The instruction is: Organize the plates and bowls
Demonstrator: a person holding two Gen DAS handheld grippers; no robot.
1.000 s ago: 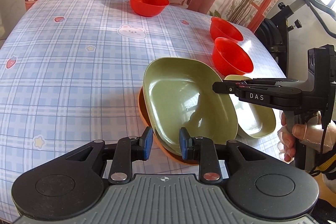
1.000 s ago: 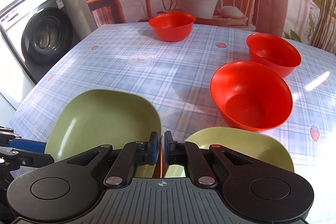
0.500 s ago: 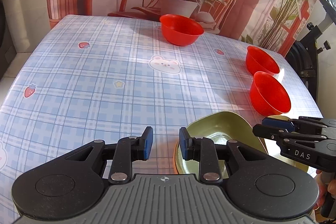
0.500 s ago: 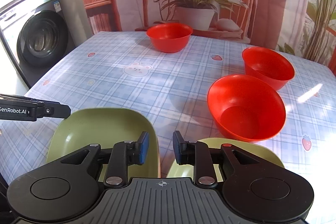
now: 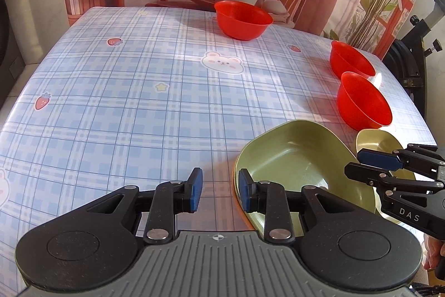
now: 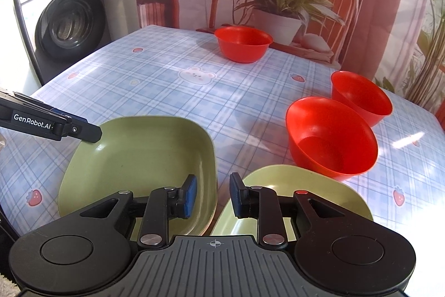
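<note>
My left gripper (image 5: 219, 192) hangs over the near edge of the table (image 5: 139, 107), which has a blue checked cloth. Its jaws stand a little apart and nothing is between them; the right blue pad (image 5: 244, 194) is just beside the rim of the big green plate (image 5: 294, 166), but I cannot tell if it touches. An orange edge (image 5: 244, 216) shows under this plate, so it lies on another dish.

My right gripper (image 6: 212, 195) is above the gap between the big green plate (image 6: 144, 157) and a second green plate (image 6: 303, 185) that lies next to it on the right. Its jaws have just been opening and now they hold nothing; only the cloth shows between the pads. In the left view this gripper (image 5: 370, 163) comes in from the right, over the second green plate (image 5: 375, 141).

Three red bowls stand upright on the cloth. The nearest bowl (image 6: 331, 138) is just behind the second green plate, another bowl (image 6: 361, 96) is close behind it, and the third bowl (image 6: 243, 42) is well apart, at the far edge of the table near a potted plant (image 6: 278, 4). A washing machine (image 6: 64, 21) stands at the left of the table.
</note>
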